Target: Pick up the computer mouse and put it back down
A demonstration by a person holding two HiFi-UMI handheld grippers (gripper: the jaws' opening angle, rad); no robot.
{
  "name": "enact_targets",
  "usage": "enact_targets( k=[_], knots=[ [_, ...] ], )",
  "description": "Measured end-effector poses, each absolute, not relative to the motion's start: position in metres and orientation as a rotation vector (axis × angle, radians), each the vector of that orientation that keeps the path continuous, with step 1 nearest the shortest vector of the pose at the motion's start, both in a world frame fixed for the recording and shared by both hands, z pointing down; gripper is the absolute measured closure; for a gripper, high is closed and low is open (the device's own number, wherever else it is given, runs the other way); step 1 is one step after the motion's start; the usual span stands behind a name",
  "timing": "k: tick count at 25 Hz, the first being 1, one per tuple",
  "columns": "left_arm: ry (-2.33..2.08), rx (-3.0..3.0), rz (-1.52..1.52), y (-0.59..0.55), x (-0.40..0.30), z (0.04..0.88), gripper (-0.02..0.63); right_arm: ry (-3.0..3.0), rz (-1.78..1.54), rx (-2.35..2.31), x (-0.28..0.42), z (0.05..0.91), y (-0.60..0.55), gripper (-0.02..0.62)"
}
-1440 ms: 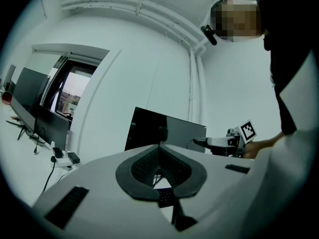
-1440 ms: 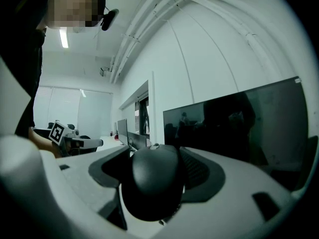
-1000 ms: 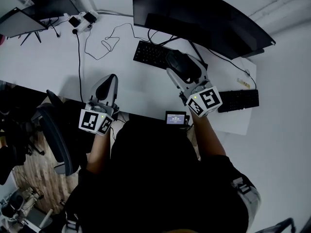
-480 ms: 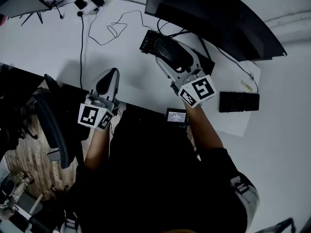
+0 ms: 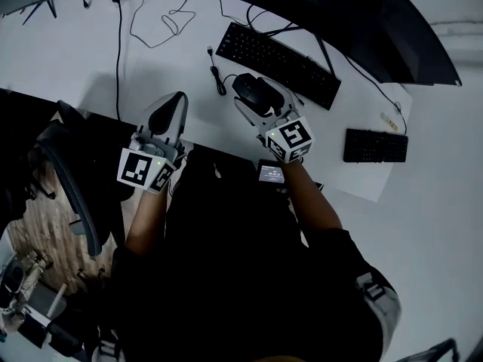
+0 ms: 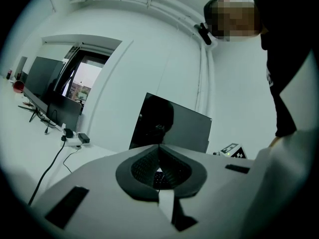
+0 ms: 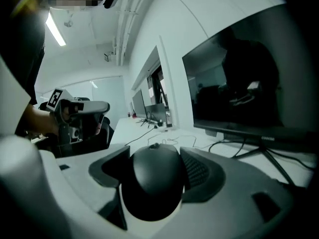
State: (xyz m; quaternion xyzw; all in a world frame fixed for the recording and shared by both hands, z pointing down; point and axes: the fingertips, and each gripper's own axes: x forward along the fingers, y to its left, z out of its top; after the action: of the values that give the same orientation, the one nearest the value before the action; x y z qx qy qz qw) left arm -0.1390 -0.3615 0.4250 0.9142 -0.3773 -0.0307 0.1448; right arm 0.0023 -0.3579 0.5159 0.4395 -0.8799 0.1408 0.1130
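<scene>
The right tool [image 5: 258, 101] has its jaws clamped on the computer mouse [image 7: 151, 183], just in front of the keyboard [image 5: 279, 55] over the white surface [image 5: 75, 59], though I can't tell whether it is lifted or touching down. The left tool [image 6: 159, 159] hangs at the surface's near edge, jaws pressed together on nothing. The grab looks done; setting down and letting go remain.

Black computer mouse [image 7: 149, 190]: flanks hidden inside right gripper [image 7: 155, 164]. Large black curved monitor [image 5: 362, 13]: cropped at head view's top.
</scene>
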Motion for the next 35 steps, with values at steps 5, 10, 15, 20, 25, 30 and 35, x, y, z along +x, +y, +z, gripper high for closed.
enact_targets(
  k=[5,10,15,20,25,30,35],
  knots=[
    [-1.060,2.621,-0.025,-0.353,-0.132,0.450,0.611,-2.515,0.452,1.268,0.011,0.559,-0.340,0.281],
    [-1.135,2.601,-0.031,-0.347,-0.135,0.472,0.611,-2.447,0.485,1.244,0.022,0.601,-0.329,0.281],
    [-1.109,2.562,0.016,-0.342,-0.131,0.497,0.611,-2.379,0.502,1.218,0.031,0.633,-0.318,0.281],
    [-1.108,2.538,0.046,-0.337,-0.126,0.517,0.611,-2.321,0.474,1.158,0.034,0.659,-0.310,0.281],
    [-1.097,2.522,0.069,-0.331,-0.123,0.529,0.611,-2.279,0.444,1.113,0.030,0.672,-0.306,0.281],
    [-1.089,2.509,0.084,-0.327,-0.122,0.536,0.611,-2.205,0.462,1.092,0.034,0.689,-0.304,0.281],
    [-1.093,2.493,0.077,-0.322,-0.122,0.539,0.611,-2.156,0.423,1.080,0.035,0.694,-0.304,0.281]
  ],
)
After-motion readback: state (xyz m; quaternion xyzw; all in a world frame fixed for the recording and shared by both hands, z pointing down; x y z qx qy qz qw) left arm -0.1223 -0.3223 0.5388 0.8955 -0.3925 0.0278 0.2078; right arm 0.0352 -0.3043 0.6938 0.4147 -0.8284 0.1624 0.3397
